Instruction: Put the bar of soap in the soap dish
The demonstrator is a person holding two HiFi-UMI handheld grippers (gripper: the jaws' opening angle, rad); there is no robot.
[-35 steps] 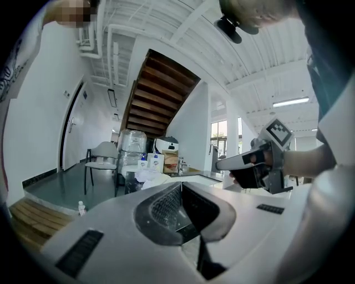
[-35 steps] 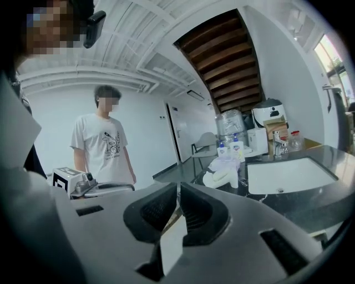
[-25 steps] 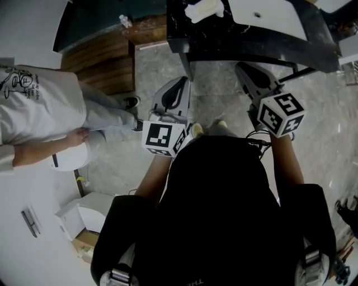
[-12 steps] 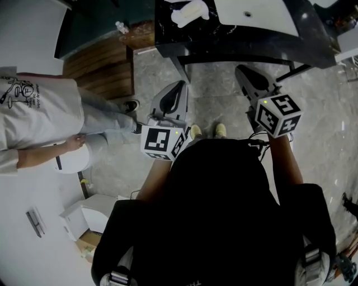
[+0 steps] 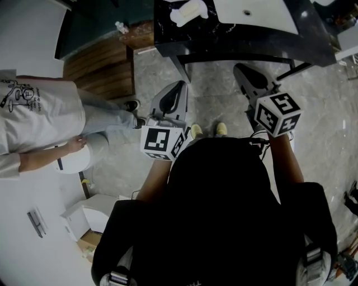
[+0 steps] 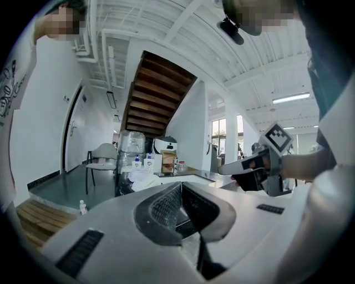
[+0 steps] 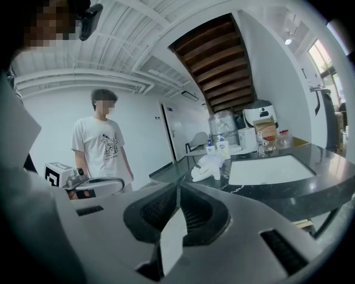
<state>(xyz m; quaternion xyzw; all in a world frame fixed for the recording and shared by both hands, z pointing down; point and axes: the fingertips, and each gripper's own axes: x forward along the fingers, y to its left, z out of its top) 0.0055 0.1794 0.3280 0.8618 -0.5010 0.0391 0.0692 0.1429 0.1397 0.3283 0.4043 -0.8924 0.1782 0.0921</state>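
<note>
**A:** Where does the bar of soap lie against the grippers?

**B:** I can't pick it out with any certainty. The nearest candidate is a pale bundle [image 5: 188,11] on the dark counter [image 5: 168,36], just left of the white basin [image 5: 263,17]. It sits ahead of both tools and well apart from them. The left gripper [image 5: 181,84] and the right gripper [image 5: 240,68] both point toward that counter.

**A:** Which way does it run?

**B:** The bundle's long axis follows the counter's front edge, rising slightly to the right in the head view. I can't say whether it is soap, cloth or a soap dish. In the right gripper view it looks crumpled.

**A:** And the jaws?

**B:** Both pairs are closed tip to tip, with nothing between them.

**A:** What's hard to see?

**B:** The top of the head view cuts the counter off, and the person's dark top fills the lower half. Two pump bottles [image 7: 223,148] behind the bundle are too small to read. A bystander [image 5: 39,114] in a white T-shirt stands at the left, partly cropped.
</note>
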